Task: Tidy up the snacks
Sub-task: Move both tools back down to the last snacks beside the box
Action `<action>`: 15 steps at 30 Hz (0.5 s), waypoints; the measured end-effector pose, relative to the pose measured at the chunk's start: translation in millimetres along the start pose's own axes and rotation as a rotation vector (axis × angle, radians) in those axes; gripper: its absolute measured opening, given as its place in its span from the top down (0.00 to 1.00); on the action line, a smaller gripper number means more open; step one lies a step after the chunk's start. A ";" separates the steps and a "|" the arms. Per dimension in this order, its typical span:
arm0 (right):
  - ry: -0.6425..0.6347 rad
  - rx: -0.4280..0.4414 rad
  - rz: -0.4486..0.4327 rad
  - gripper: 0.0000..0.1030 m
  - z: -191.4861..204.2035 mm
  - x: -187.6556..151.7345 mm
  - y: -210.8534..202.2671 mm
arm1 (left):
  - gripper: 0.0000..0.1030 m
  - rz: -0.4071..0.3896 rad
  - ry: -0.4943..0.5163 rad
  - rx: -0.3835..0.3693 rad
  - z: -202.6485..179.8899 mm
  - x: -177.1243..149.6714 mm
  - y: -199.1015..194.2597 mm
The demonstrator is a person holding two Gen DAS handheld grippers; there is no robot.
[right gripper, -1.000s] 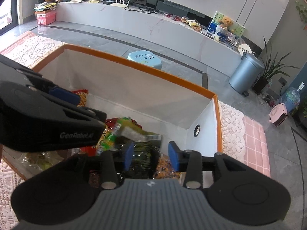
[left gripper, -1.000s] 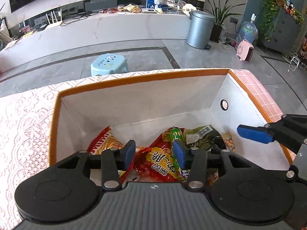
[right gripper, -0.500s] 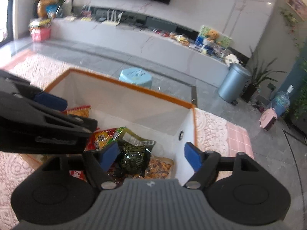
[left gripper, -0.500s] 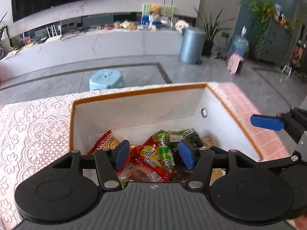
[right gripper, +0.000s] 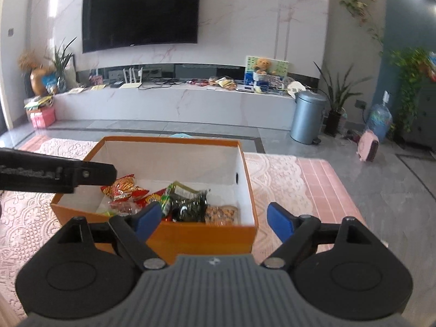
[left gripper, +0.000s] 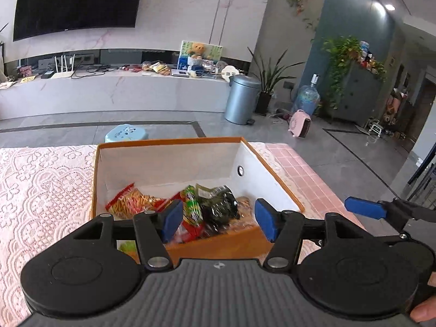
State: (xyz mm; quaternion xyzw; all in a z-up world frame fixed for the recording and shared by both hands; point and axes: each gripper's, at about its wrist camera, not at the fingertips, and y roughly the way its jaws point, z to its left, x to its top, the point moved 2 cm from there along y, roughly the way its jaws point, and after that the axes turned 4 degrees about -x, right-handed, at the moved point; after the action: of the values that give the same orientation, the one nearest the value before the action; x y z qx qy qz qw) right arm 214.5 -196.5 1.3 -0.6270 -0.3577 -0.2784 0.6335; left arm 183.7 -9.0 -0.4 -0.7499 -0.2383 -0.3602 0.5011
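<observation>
2 tools gape wide with nothing held: left tool, right tool. Snacks lie piled inside the box on the table.

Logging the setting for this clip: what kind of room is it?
Most likely a home living room: a large wall television above a long marble media bench, potted plants by a bin, and a lace-covered table holding the snack box.
</observation>
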 end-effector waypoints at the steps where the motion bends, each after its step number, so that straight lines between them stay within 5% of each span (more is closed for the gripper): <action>1: 0.019 0.003 0.005 0.20 -1.7 -5.8 -3.7 | 0.31 0.000 0.007 0.002 -2.0 -3.1 -2.7; 15: 0.129 -0.024 0.126 0.20 -17.3 -74.6 -12.2 | 0.30 0.139 -0.045 -0.015 -0.6 -57.0 9.2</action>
State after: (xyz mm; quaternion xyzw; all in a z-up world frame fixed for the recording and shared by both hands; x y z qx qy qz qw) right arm 162.6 -221.6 -50.5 -0.6367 -0.2727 -0.2821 0.6638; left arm 154.4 -13.0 -50.0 -0.7765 -0.1940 -0.3092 0.5137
